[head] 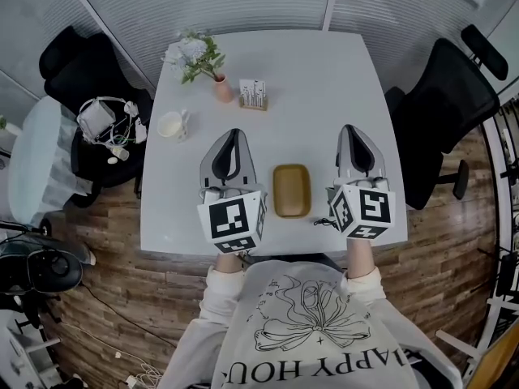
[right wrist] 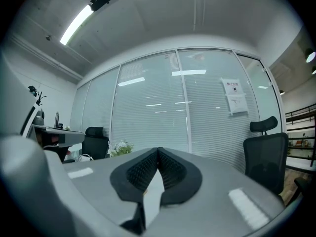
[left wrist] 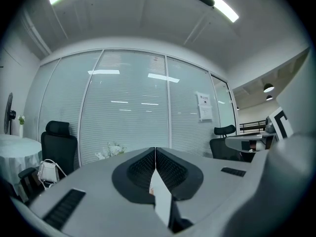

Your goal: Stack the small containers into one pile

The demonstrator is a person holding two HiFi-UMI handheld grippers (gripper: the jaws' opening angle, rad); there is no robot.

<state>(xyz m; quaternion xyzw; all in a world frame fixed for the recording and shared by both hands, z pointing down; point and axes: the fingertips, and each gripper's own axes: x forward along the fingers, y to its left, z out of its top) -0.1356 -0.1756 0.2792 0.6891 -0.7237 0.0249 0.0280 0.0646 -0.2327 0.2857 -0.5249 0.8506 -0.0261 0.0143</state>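
Observation:
A small tan container point(head: 291, 190), oblong with rounded corners, lies on the white table point(head: 308, 96) near its front edge. Whether it is one container or several nested together cannot be told. My left gripper point(head: 233, 134) hovers just left of it, jaws shut with nothing between them. My right gripper point(head: 353, 129) hovers just right of it, also shut and empty. Both point level toward the far side of the table. In the left gripper view the left gripper point(left wrist: 155, 152) shows closed tips; in the right gripper view the right gripper point(right wrist: 158, 152) does too.
At the table's far side stand a pink vase with flowers point(head: 220, 86), a small card holder point(head: 253, 96) and a white mug point(head: 172, 126). Black office chairs point(head: 450, 104) flank the table. A glass wall with blinds point(left wrist: 123, 112) lies ahead.

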